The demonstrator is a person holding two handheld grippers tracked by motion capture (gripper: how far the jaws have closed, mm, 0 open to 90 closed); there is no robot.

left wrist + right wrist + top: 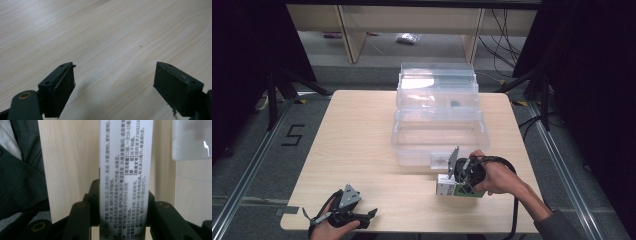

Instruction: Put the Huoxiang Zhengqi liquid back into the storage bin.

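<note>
The right gripper (452,184) has its 2 jaws clamped on a white box (125,170) with printed text, holding it near the tabletop's (362,140) front edge, toward the right corner, just in front of the clear bin (437,125). The left gripper (362,216) sits at the front left corner, jaws wide apart, nothing between them

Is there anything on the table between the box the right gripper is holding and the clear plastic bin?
Nothing visible. The right gripper is shut on the white and green box, just in front of the clear plastic bin. Bare table lies between them.
</note>
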